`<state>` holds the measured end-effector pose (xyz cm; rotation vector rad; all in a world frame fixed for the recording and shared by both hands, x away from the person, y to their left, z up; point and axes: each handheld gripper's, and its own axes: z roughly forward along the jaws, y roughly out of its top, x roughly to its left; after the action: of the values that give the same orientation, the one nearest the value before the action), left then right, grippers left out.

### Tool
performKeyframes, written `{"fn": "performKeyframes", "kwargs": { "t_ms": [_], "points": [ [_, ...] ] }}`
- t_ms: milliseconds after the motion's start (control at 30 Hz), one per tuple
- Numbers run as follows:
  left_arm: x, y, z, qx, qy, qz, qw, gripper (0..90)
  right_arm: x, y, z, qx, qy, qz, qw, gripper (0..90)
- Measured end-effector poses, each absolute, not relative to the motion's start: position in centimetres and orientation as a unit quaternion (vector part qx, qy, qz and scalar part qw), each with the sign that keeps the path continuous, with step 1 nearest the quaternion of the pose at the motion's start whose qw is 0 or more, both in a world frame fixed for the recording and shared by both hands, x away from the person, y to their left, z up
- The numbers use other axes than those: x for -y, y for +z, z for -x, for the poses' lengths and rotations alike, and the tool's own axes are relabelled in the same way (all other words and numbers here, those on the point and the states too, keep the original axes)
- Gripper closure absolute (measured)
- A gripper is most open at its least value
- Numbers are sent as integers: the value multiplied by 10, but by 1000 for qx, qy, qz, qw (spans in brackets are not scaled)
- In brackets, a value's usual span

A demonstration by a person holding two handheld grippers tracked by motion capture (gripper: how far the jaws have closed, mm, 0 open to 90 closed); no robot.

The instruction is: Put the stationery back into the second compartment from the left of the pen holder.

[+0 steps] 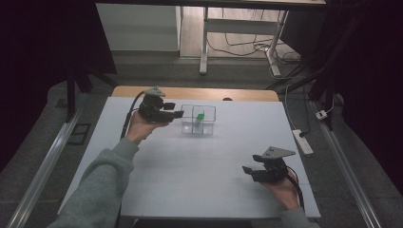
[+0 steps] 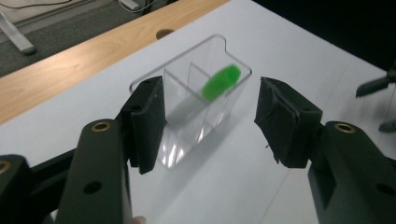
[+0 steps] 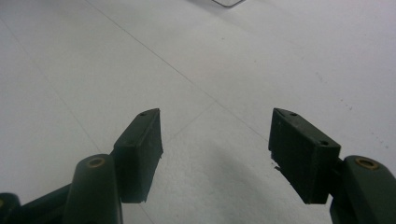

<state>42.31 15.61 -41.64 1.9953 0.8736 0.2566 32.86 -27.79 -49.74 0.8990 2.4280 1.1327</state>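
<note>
The left claw (image 2: 210,121) stands open with nothing in it, just short of a clear box (image 2: 187,112) on the desk (image 2: 280,46); a green piece (image 2: 221,82) sits inside. The right claw (image 3: 215,154), well apart, gapes empty above the desk.

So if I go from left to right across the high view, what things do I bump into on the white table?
Left gripper → clear divided box with a green piece inside → right gripper.
</note>
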Motion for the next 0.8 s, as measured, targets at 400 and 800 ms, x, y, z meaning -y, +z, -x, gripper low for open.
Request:
{"fn": "performKeyframes", "kwargs": {
  "t_ms": [400,800],
  "points": [
    [-193,-445,-379,-357,107,-808,457,427,278,-499,-329,-850,392,-316,156,332],
    [-214,-469,-331,-355,102,-817,443,420,282,-499,-328,-847,394,-319,158,328]
  ]
}}
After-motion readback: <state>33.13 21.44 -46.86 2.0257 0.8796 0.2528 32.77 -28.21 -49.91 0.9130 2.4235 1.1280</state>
